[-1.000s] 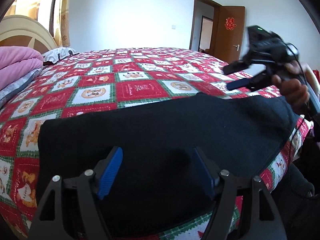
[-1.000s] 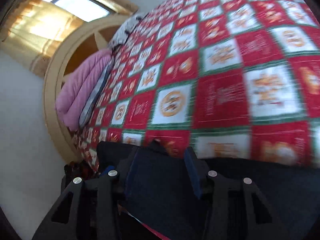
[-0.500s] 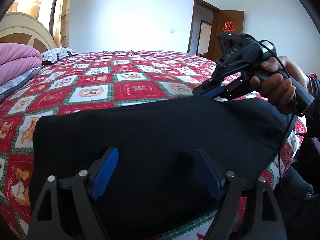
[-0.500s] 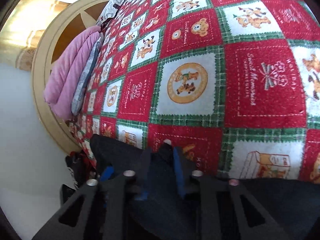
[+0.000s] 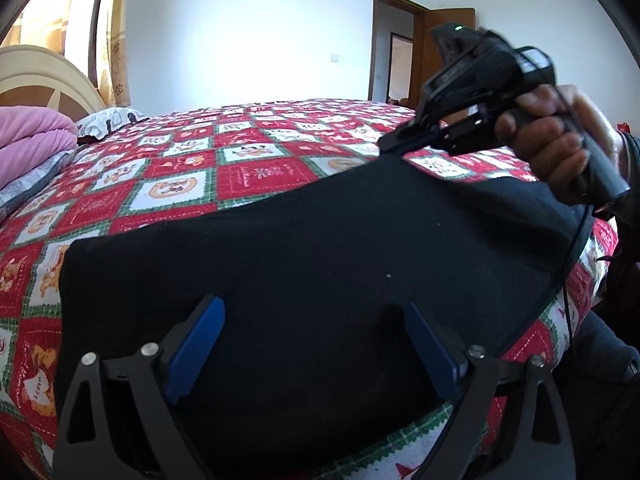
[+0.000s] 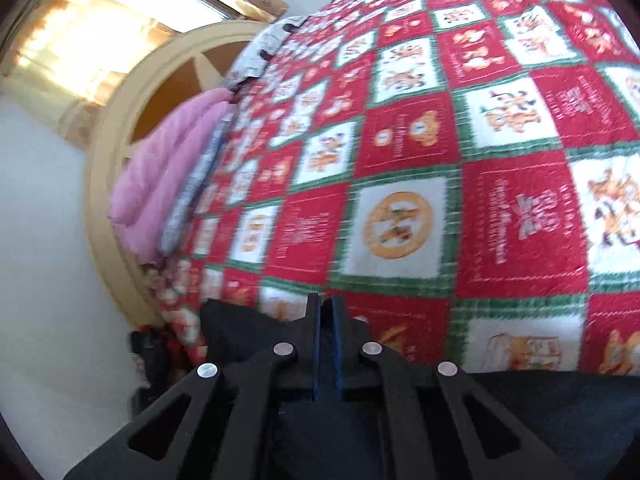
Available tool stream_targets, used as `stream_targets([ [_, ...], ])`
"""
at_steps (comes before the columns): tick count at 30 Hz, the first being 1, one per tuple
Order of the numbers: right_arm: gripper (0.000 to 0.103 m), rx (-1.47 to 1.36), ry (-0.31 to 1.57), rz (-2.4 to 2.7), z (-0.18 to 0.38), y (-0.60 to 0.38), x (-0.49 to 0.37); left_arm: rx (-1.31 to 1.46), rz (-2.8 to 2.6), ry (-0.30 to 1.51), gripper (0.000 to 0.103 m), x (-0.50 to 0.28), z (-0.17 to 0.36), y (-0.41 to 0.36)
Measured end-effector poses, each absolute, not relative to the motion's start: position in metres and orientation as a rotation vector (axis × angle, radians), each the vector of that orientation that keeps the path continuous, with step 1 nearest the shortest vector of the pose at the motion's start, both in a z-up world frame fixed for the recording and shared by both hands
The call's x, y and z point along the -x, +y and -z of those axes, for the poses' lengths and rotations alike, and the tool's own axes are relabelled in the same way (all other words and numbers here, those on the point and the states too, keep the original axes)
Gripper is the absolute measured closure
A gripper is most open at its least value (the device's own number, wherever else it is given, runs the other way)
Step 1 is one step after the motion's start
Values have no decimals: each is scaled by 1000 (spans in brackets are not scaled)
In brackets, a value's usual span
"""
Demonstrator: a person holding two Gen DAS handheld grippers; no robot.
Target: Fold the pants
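The black fabric pants are lying flat on a bed covered by a red, white and green patchwork quilt with bear motifs, close to the quilt's near edge. In the left wrist view their long axis is running across the picture, from a squared-off end at the left to a wider end at the right, roughly parallel to the edge of the bed; which end is the waist cannot be told. The left gripper, black-framed with blue pads, is hovering over the near middle of the dark cloth, its jaws standing wide and opening further, with cloth spread beneath the gap but neither pad pressing on it. The right gripper, held in the person's right hand, is sitting at the far edge of the pants toward their right end, where the fabric is rising into a small peak at the tip. In the right wrist view the right gripper's blue pads are drawn nearly together, clenched on a fold of black fabric at that edge, with the quilt stretching beyond. A folded pink blanket is resting by the cream curved headboard, well apart from the pants.
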State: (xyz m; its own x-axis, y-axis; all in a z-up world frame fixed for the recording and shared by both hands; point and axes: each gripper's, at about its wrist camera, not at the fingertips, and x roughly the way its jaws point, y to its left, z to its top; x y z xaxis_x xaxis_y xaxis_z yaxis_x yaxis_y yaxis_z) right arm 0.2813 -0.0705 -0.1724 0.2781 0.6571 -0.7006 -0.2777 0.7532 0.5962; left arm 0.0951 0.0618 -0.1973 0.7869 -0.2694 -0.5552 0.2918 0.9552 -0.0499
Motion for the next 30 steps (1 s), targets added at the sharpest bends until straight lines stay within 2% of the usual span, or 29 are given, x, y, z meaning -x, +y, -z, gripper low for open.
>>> stream_targets([
  [7, 94, -367, 1155, -617, 198, -77, -284, -37, 299, 603, 8, -92, 193, 63],
  [9, 79, -366, 1130, -607, 191, -87, -274, 5, 299, 600, 8, -90, 186, 69],
  [11, 72, -283, 1085, -577, 177, -93, -255, 31, 282, 586, 8, -90, 181, 73],
  [16, 71, -121, 1016, -577, 158, -115, -193, 29, 262, 600, 8, -95, 184, 74],
  [22, 71, -56, 1091, -559, 198, -129, -146, -103, 226, 618, 6, -90, 198, 63],
  [30, 66, -77, 1047, -550, 213, -145, -114, -54, 224, 638, 6, -88, 197, 72],
])
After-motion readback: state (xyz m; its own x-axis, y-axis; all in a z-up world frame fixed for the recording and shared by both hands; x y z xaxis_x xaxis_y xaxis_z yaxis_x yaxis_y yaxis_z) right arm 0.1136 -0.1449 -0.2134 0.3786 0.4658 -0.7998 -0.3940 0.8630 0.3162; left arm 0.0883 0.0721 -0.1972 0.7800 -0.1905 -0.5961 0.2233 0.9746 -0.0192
